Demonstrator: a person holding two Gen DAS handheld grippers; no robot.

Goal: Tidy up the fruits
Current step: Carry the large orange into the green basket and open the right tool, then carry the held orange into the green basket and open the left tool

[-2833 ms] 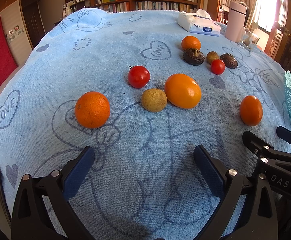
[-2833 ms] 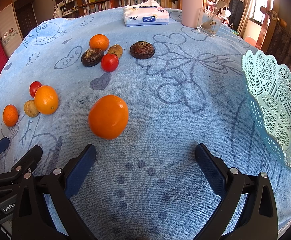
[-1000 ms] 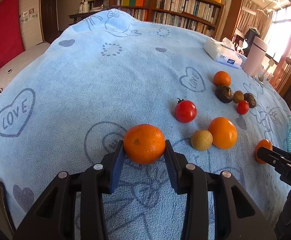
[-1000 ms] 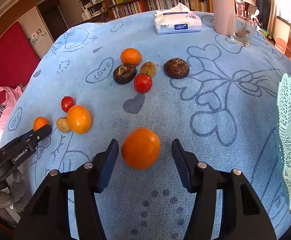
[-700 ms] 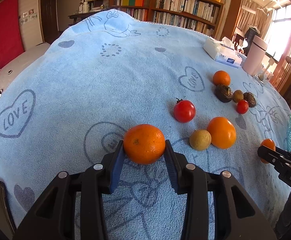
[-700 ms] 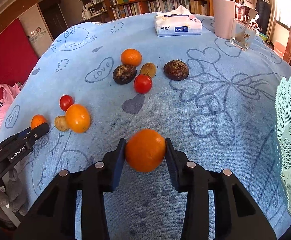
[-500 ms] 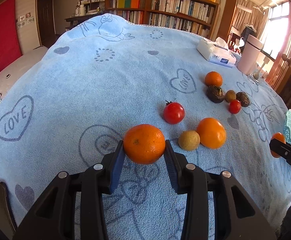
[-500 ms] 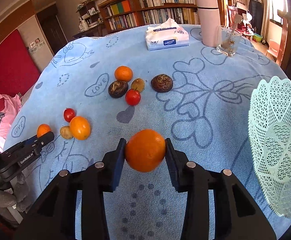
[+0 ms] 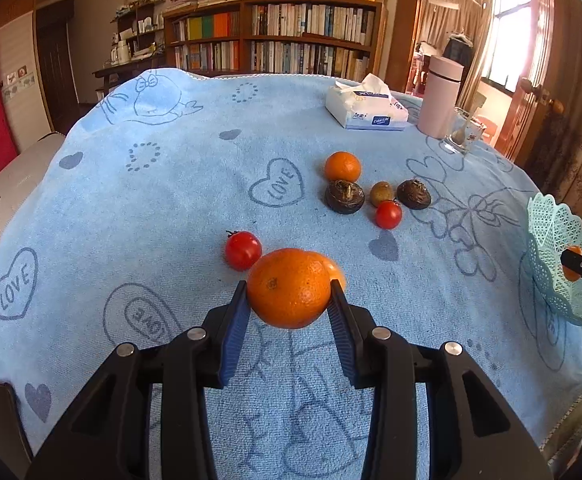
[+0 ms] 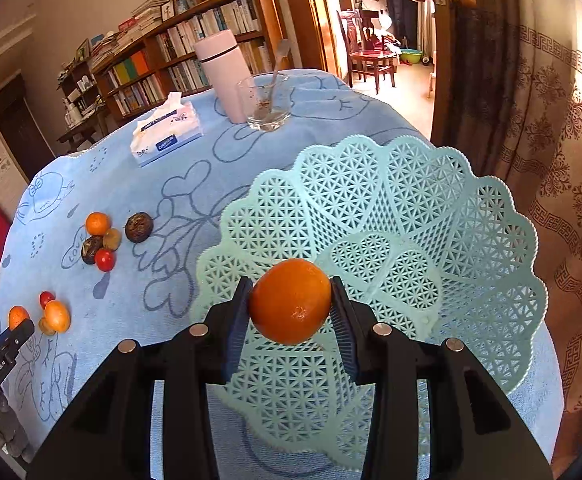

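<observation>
My left gripper is shut on an orange, held a little above the blue cloth. Right behind it lies a second orange, mostly hidden, with a red tomato to its left. My right gripper is shut on another orange and holds it above the near side of the pale green lattice basket. Nothing lies in the basket. The basket also shows at the right edge of the left wrist view.
Farther back sit a small orange, two dark brown fruits, a brownish fruit and a tomato. A tissue box, a pink flask and a glass stand at the far edge.
My right gripper shut on its orange, lifted it and carried it right to above the basket. My left gripper lifted its orange and moved right towards the other fruit.
</observation>
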